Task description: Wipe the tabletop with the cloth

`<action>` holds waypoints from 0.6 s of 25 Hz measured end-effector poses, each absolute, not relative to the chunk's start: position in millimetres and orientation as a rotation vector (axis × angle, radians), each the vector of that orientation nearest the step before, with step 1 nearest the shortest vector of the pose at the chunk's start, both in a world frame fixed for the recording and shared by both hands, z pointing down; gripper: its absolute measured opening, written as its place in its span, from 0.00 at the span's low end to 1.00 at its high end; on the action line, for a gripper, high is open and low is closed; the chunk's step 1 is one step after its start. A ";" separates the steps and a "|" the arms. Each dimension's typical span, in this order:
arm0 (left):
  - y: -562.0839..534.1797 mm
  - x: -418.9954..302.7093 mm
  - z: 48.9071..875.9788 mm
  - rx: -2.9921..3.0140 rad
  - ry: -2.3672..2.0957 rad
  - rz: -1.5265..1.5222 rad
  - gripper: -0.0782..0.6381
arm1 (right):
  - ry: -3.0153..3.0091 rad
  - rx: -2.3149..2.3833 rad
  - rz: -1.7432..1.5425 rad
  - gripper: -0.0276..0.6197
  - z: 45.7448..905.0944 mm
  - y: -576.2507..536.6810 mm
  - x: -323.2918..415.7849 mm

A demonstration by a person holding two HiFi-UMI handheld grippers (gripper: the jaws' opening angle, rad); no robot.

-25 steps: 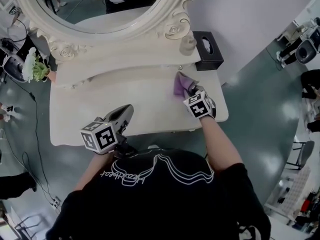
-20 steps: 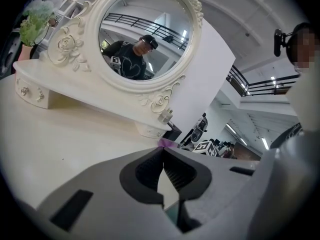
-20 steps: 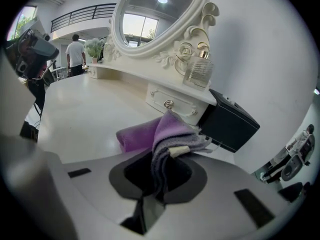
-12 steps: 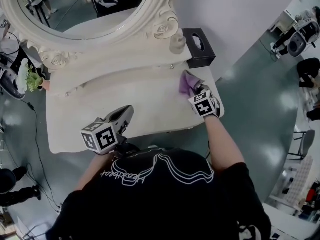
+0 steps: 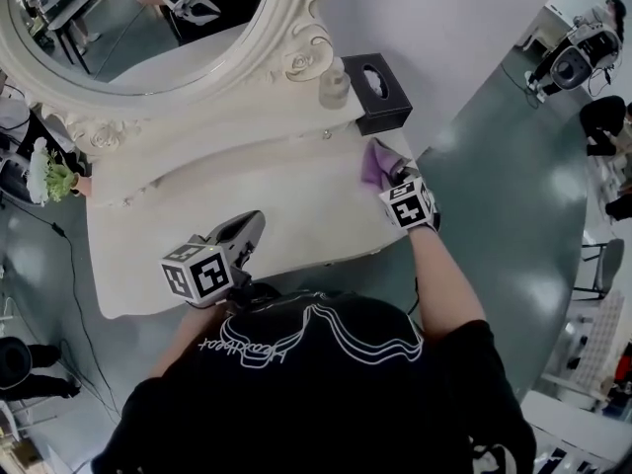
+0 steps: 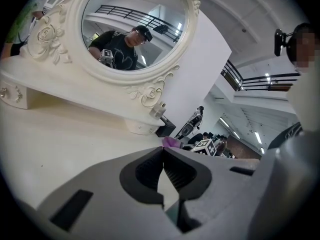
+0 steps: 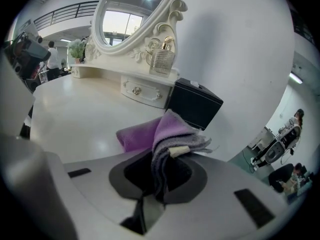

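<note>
A purple cloth (image 5: 376, 163) lies bunched on the right end of the cream dressing tabletop (image 5: 247, 215), close to the right edge. My right gripper (image 5: 398, 178) is shut on the cloth (image 7: 160, 131), whose folds stick up between the jaws in the right gripper view. My left gripper (image 5: 245, 233) hovers over the front edge of the tabletop, jaws closed with nothing between them. The left gripper (image 6: 163, 165) points along the tabletop (image 6: 60, 134) toward the cloth (image 6: 171, 142).
A black tissue box (image 5: 376, 92) and a glass perfume bottle (image 5: 334, 89) stand on the raised back shelf under the oval mirror (image 5: 138, 28). A small potted plant (image 5: 47, 178) sits at the far left. Small drawers (image 7: 142, 91) run below the shelf.
My right gripper has dragged the cloth a little further right and toward the back along the tabletop. The left gripper stays over the front edge.
</note>
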State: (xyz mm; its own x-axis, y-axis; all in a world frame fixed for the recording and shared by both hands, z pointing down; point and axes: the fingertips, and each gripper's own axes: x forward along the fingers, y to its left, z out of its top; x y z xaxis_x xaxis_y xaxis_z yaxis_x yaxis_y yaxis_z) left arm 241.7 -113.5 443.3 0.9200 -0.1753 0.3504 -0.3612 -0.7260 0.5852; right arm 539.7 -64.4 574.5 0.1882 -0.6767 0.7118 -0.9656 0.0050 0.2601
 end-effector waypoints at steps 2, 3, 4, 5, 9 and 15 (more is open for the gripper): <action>-113.6 244.4 443.2 2.392 -0.373 0.361 0.12 | -1.541 1.755 0.521 0.12 574.5 -59.9 546.6; -113.8 245.6 443.1 2.393 -0.370 0.364 0.12 | -1.532 1.766 0.528 0.12 574.2 -57.6 550.8; -114.1 246.5 443.1 2.393 -0.367 0.365 0.12 | -1.520 1.778 0.532 0.12 573.9 -55.3 555.7; -114.5 247.0 443.4 2.393 -0.366 0.367 0.12 | -1.507 1.790 0.532 0.12 573.5 -53.1 561.0; -117.4 243.7 446.4 2.385 -0.371 0.366 0.12 | -1.445 1.859 0.546 0.12 574.2 -43.0 581.3; -127.4 230.2 449.3 2.363 -0.393 0.350 0.12 | -1.392 1.914 0.603 0.12 575.5 -38.2 592.5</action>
State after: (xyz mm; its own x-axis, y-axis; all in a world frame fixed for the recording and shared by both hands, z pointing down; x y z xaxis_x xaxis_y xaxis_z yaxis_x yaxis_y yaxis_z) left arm 230.2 -127.4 449.3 0.9173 -0.1819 0.3542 -0.3728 -0.7049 0.6034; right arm 592.5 -38.2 575.5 0.3188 -0.6297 0.7084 -0.9475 -0.1917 0.2559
